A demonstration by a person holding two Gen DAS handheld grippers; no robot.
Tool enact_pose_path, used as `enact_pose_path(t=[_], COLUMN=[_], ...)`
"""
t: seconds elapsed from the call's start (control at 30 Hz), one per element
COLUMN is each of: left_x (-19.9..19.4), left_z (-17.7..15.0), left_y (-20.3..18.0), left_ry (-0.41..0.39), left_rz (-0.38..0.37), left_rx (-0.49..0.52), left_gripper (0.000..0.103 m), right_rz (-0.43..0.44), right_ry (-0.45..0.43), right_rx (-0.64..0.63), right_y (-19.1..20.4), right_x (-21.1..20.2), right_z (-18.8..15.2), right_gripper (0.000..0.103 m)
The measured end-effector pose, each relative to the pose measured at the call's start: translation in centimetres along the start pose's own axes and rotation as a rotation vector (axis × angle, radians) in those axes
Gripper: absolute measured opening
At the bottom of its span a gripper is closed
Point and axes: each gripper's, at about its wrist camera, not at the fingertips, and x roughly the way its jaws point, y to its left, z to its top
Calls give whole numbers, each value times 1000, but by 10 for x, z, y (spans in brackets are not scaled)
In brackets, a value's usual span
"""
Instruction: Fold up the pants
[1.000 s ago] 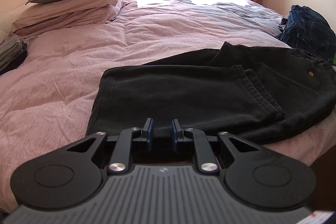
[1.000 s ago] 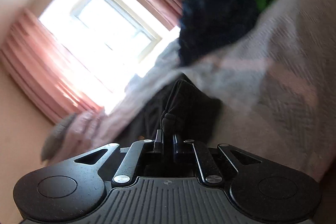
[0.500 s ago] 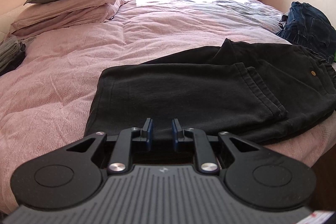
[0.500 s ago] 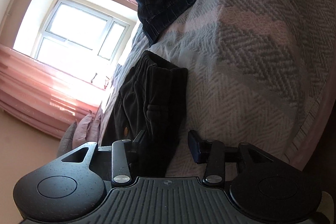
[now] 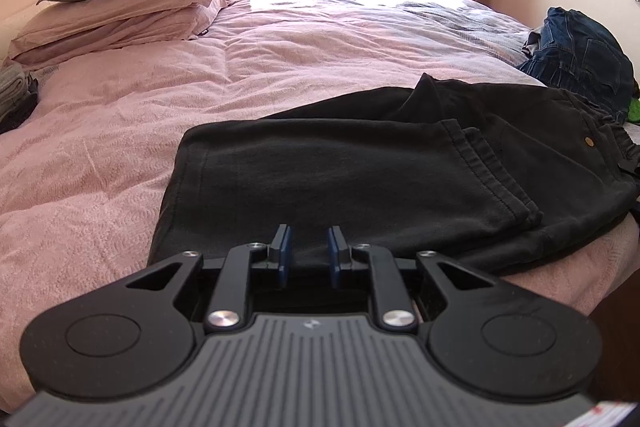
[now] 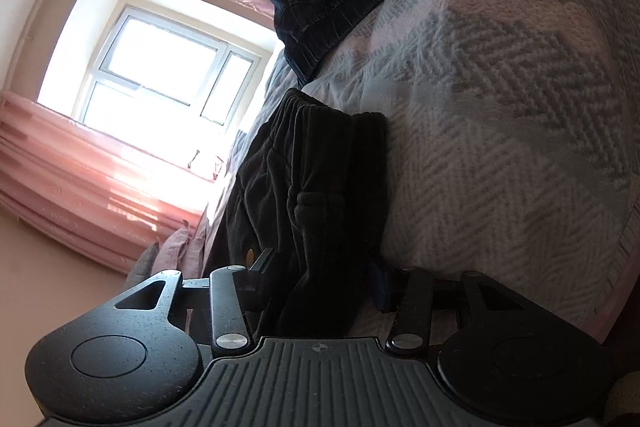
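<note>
The folded black cotton pants lie mid-frame on the pink-quilted bed. The left claw, at lower centre, is parted narrowly over their near edge, pinching nothing. The right claw is closing around the bunched waistband, pads not yet pressing.

Daylight from the window blows out to glare; frames sharp, fisheye-curved edges, dark corners.
</note>
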Motion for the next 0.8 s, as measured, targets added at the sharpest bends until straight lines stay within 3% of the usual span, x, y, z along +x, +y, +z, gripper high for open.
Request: enact_pose_path(t=[0.03,0.2,0.3,0.4,0.5,0.63,0.7,0.8], left_x=[1,-8,-22,-36,-45,-50,-50,-48], left_z=[0,4,3,-2,-9,-21,-28,-41], left_y=[2,18,39,67,100,135,148,164], left_ry=[1,-18,-43,-64,-77,-72,-62,-38], left_rz=[-8,-10,3,31,55,82,79,63], left_rx=[-17,-70,-109,-168,-240,-311,-348,-409], left_gripper=[15,16,16,16,16,15,15,15], right_rz=[-1,-160,-375,-431,-392,-231,-124,31], right_ry=[-2,-12,-18,-75,-125,-157,-146,-39], right_rx=[0,-93,-465,-780,-1091,-1504,-1697,-1965], right_y=[2,43,119,189,251,300,306,280], right_x=[0,1,14,22,34,42,42,54], right_z=[0,2,-13,-44,-97,-202,-259,-345], right_gripper=[21,14,13,13,13,13,16,17])
